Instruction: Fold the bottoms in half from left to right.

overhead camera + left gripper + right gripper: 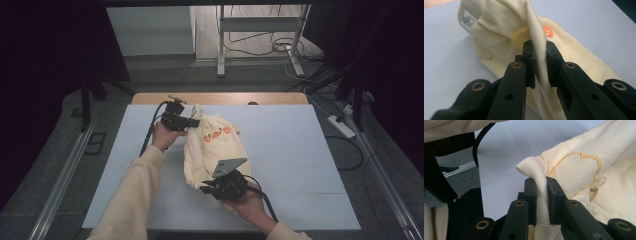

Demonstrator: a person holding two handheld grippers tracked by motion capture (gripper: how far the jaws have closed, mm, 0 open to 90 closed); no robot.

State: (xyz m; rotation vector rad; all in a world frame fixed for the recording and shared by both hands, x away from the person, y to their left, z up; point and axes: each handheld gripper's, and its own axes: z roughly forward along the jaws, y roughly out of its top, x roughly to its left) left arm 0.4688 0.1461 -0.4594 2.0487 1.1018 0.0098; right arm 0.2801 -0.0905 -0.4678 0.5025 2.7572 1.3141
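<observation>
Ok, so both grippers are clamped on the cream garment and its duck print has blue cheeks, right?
Not quite: the cheeks are orange, as the high view shows. The rest holds: the left gripper and the right gripper are each shut on a fold of the cream garment.

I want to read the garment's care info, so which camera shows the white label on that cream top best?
The left gripper view: the white label sits large near the neckline of the cream garment, though its print is too small to read. In the high view the garment is too small to make a label out. The right gripper view shows ribbed fabric and yellow embroidery instead.
</observation>
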